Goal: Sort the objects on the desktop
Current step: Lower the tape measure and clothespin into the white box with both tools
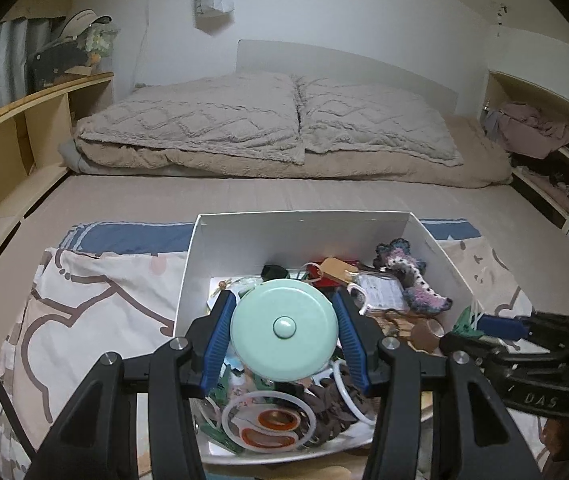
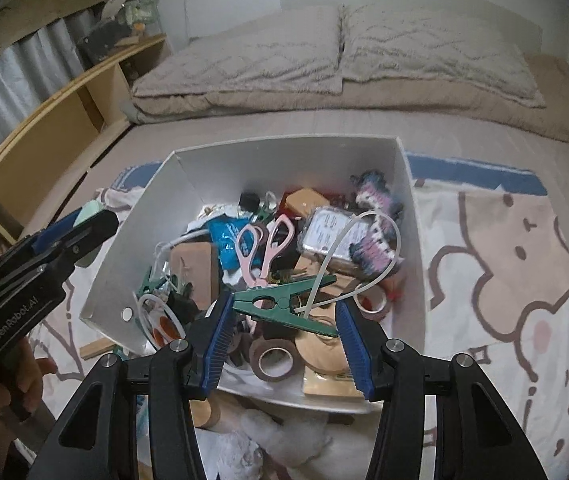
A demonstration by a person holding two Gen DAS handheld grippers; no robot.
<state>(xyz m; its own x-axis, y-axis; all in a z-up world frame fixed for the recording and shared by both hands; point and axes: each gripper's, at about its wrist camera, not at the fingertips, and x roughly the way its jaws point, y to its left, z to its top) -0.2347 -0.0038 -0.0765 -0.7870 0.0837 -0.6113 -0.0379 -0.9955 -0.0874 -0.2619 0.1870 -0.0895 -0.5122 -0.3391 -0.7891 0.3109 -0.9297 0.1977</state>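
Right now your left gripper (image 1: 284,330) is clamped on a round mint-green plastic case (image 1: 284,328) above the open white cardboard box (image 1: 300,232) of clutter, while your right gripper (image 2: 284,328) pinches a dark green plastic clothespin (image 2: 284,306) over the box's near edge.

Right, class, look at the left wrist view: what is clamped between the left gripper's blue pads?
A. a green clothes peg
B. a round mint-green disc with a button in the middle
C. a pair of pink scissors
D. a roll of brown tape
B: the left gripper has its pads pressed on both sides of the mint-green disc, held above the white box.
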